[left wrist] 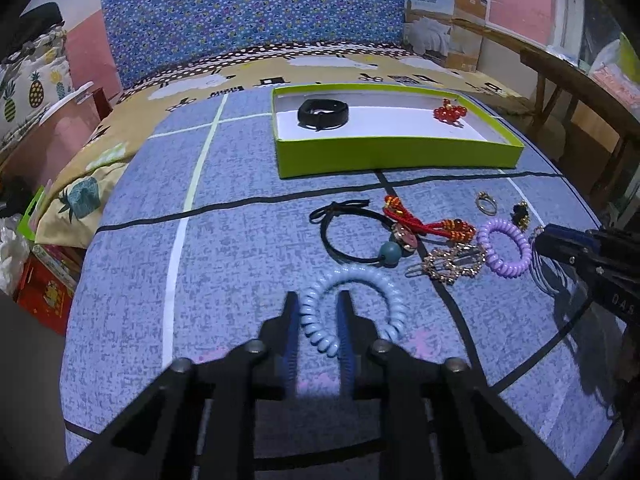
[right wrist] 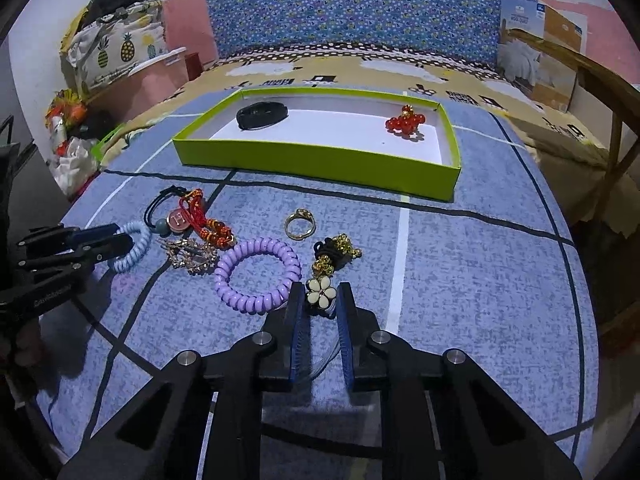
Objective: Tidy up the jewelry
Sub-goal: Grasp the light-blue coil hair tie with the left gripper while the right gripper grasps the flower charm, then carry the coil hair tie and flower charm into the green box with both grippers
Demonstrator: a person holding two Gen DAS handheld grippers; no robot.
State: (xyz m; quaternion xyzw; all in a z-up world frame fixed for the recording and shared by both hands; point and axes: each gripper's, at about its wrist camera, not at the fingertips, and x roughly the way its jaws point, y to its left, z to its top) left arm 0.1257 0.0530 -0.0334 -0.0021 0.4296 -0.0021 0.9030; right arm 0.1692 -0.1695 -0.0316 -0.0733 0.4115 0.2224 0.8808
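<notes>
A green tray (left wrist: 400, 154) (right wrist: 320, 160) at the far side holds a black band (left wrist: 323, 114) (right wrist: 262, 115) and a red bead cluster (left wrist: 450, 112) (right wrist: 405, 122). My left gripper (left wrist: 318, 304) is open, its jaws straddling one side of a light blue coil hair tie (left wrist: 348, 304) (right wrist: 134, 246). My right gripper (right wrist: 320, 296) is open around a white flower clip (right wrist: 321, 293). Loose on the table lie a purple coil tie (right wrist: 258, 276) (left wrist: 505, 246), a gold ring (right wrist: 300, 224) (left wrist: 486, 202), a red beaded cord (left wrist: 430, 222), a black elastic with a teal bead (left wrist: 360, 236) and a rhinestone clip (left wrist: 452, 264).
The blue table cloth (left wrist: 240, 260) has black and white lines. A bed with patterned sheets (left wrist: 320, 68) lies behind it, a wooden bench (left wrist: 580, 80) to the right, and boxes and bags (left wrist: 44, 280) on the floor at left.
</notes>
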